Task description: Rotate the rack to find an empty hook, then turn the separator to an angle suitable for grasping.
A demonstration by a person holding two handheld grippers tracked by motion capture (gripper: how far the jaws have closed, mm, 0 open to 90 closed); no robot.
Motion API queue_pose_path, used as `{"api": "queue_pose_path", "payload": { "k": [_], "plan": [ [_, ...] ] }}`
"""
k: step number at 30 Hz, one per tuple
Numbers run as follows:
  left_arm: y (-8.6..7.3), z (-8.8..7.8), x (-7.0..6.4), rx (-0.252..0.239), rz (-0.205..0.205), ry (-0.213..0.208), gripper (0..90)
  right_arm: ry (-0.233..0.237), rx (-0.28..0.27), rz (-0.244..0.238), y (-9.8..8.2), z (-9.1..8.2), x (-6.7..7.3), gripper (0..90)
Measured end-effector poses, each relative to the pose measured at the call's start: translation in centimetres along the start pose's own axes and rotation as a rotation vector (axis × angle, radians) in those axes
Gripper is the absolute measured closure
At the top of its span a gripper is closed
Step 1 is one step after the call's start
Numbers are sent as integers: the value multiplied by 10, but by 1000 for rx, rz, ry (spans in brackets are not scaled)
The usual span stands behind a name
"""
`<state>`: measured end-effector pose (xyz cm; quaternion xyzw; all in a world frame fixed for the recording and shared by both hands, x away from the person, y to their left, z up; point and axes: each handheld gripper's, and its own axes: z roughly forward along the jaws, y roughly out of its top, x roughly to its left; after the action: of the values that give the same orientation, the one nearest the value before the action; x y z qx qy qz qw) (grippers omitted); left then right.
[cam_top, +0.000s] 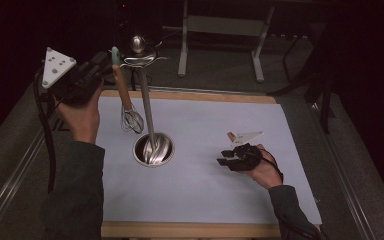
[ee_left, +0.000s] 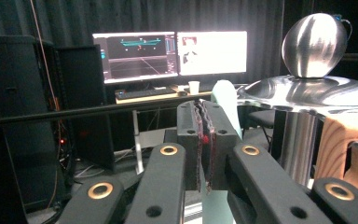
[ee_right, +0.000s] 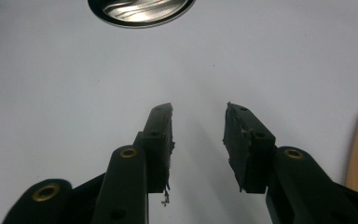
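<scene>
Up at the far left corner, the left gripper (cam_top: 111, 64) is held high beside the top of the utensil stand (cam_top: 145, 85), and the whisk (cam_top: 126, 97) sits right at its tips. One whisk: mint-green cap on top, wooden handle, wire head hanging down just past the jaws. In the left gripper view the two pads (ee_left: 204, 140) stand nearly together with only a thin slit between them, and nothing is pinched there; the whisk's mint tip (ee_left: 227, 100) rises just behind and to the right of them, its wooden handle (ee_left: 345, 140) further to the right. Whether the tip touches the jaw's outer side, I cannot tell. The stand's steel ball knob (ee_left: 313, 44) and its flat disc loom close on that same side.

One stand, one round steel base (cam_top: 153, 149), one pole rising from it.

Down on the white mat (cam_top: 205, 190), the right gripper (cam_top: 221, 156) rests low, well apart from the whisk, jaws pointing toward the base. In the right gripper view its jaws are parted about halfway, holding nothing, bare mat between them, and the base rim (ee_right: 140, 11) lies ahead.
</scene>
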<state>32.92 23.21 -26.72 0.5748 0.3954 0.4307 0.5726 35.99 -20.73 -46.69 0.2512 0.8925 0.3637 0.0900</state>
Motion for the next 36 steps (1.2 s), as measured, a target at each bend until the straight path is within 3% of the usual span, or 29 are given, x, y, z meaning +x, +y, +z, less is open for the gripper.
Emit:
{"api": "queue_pose_path", "payload": {
  "k": [10, 20, 24, 36],
  "plan": [
    [-2, -8, 8, 8, 15, 5, 854, -9, -7, 11, -2, -3, -3, 601],
    [-23, -16, 19, 59, 12, 4, 844, -16, -7, 12, -4, -6, -5, 602],
    [-38, -17, 20, 93, 19, -10, 838, -21, -15, 15, -4, -9, -6, 606],
    [-98, -25, 17, 178, -20, -46, 809, -42, -31, 44, -10, -18, -12, 613]
  ]
}}
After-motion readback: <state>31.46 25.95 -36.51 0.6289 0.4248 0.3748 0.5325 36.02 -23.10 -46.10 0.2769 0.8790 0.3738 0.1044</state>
